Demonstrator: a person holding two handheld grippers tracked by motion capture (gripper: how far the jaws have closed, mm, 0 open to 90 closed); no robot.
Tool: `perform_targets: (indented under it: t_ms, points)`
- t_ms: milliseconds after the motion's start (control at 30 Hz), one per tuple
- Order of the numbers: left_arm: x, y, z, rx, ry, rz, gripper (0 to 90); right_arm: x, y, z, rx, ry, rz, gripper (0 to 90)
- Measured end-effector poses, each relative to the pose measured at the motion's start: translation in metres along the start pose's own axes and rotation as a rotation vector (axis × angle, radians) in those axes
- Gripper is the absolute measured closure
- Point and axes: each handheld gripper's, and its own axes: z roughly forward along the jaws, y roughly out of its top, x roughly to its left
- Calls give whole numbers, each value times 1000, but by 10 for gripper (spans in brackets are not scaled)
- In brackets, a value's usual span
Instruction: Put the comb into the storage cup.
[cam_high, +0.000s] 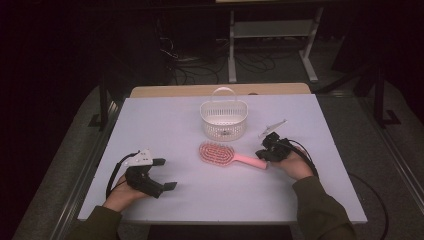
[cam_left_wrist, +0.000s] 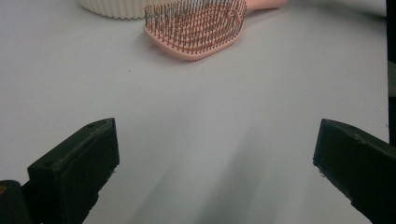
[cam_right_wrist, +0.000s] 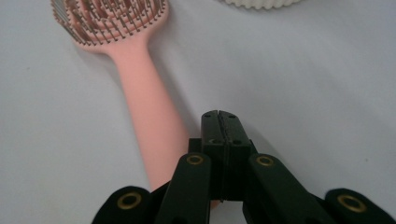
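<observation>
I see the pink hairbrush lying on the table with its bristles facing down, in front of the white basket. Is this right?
Not quite: the pink hairbrush lies with its bristles facing up, as the left gripper view shows. It does lie on the table, in front of the white basket.

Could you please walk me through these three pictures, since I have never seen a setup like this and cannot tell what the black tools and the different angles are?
A person sits at a white table and holds a hand-operated two-jaw gripper in each hand; there is no robot arm. The high view looks down from above the person. The other two pictures come from small cameras riding on each gripper, looking along its black jaws.

On the table lie a pink hairbrush, bristles up, and behind it a white slotted basket with a handle.

The left gripper rests apart from the brush with its jaws wide open and nothing between them. The right gripper has its jaws closed together, empty, right beside the end of the brush handle. Nothing is held.
</observation>
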Motion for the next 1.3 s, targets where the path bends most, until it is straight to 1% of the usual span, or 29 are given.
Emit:
perform_targets:
  t_ms: [67, 100, 533, 833, 1100, 1300]
  points:
    - [0, 0, 0, 0, 0, 0, 2, 1, -1, -1, 2, 2, 2, 892]
    - [0, 0, 0, 0, 0, 0, 2, 4, -3, -2, 5, 5, -5, 892]
    - [-1, 0, 0, -1, 0, -1, 2, 15, -16, -12, 15, 18, -24, 892]
    - [-1, 0, 0, -1, -1, -1, 2, 27, -25, -15, 37, 30, -51, 892]
    - [-1, 0, 1, 3, -3, 3, 2, 36, -31, -18, 42, 44, -59, 892]
    - [-2, 0, 1, 5, -3, 6, 2, 38, -33, -19, 43, 45, -59, 892]
